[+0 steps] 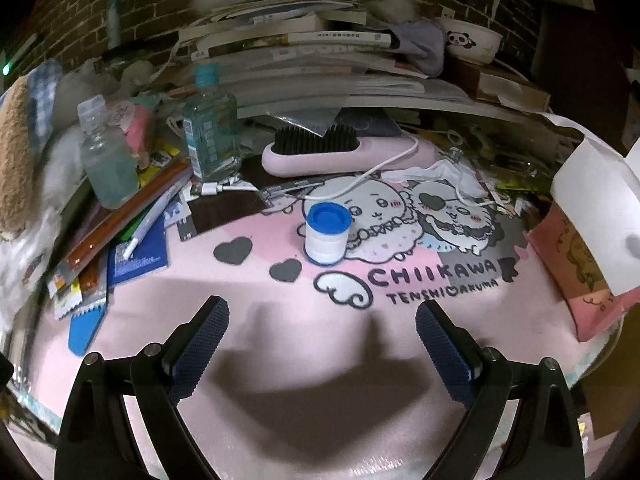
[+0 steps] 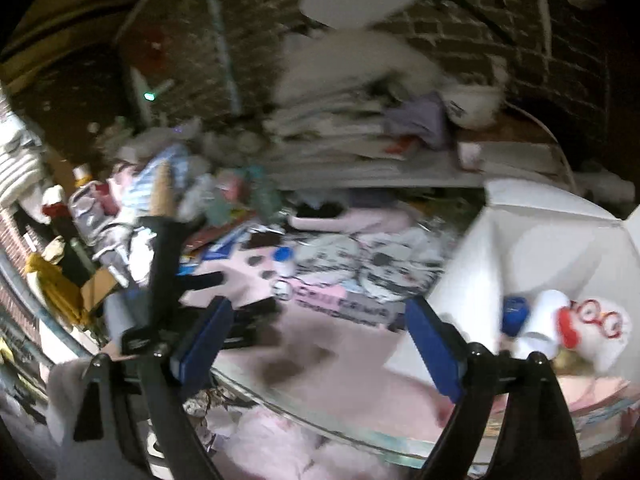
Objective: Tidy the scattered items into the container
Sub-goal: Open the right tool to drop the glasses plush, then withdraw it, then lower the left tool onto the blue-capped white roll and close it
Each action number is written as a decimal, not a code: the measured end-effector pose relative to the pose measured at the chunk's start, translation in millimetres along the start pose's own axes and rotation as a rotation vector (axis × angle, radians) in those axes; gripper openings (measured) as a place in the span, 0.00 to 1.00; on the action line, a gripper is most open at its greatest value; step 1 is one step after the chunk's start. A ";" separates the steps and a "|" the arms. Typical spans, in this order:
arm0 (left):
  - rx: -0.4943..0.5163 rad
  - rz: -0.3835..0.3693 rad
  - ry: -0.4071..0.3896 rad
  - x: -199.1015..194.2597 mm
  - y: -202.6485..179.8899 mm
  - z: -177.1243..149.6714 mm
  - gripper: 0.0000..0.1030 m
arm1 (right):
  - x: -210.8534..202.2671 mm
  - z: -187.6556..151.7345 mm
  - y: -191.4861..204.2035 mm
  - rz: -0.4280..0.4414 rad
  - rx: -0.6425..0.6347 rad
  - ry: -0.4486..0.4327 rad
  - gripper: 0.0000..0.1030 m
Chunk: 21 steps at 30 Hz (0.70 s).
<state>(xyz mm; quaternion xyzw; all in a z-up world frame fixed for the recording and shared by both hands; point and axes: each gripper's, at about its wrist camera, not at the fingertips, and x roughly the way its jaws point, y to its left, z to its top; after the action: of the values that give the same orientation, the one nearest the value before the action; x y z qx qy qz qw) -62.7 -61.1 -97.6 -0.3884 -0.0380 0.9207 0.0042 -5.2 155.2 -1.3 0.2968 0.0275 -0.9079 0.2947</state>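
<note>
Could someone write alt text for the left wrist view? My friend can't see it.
Open, empty tongs hover over a pink cartoon mat, aimed at a small white roll with a blue cap. Behind it lie a pink hairbrush, bottles and stacked books.

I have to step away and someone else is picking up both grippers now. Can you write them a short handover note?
Left gripper: open, empty, above the pink mat, aimed at the blue-capped roll.
Right gripper: open, empty, beside the white box; its view is motion-blurred.
Done: the box already holds a plush with red glasses, a white cup and a blue item.
Left: the roll stands alone on the mat, the likely next pick. Behind it lie a pink brush with a white cable, two bottles and packets.
</note>
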 end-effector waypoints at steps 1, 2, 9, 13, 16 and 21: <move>0.001 0.001 -0.005 1.5 0.4 1.5 0.91 | -0.5 -4.5 6.7 -0.015 -0.027 -0.020 0.84; 0.002 0.001 -0.007 3.2 0.9 3.2 0.90 | 0.8 -9.0 13.9 -0.032 -0.056 -0.033 0.84; -0.038 -0.043 0.036 24.6 7.5 16.2 0.65 | 33.6 -34.1 30.6 -0.045 -0.109 0.042 0.84; -0.035 -0.036 0.057 36.4 6.7 21.1 0.52 | 47.9 -42.7 27.4 -0.024 -0.080 0.079 0.84; -0.041 -0.032 0.056 41.8 5.6 24.3 0.49 | 58.6 -46.8 23.6 -0.023 -0.064 0.104 0.84; -0.030 -0.019 0.055 48.1 1.1 29.5 0.44 | 70.2 -48.6 16.6 -0.033 -0.044 0.121 0.84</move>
<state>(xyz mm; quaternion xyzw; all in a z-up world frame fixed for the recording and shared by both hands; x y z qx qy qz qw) -117.4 -62.4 -111.6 -0.4133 -0.0555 0.9089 0.0080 -16.3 116.0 -78.2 0.3442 0.0700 -0.8922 0.2839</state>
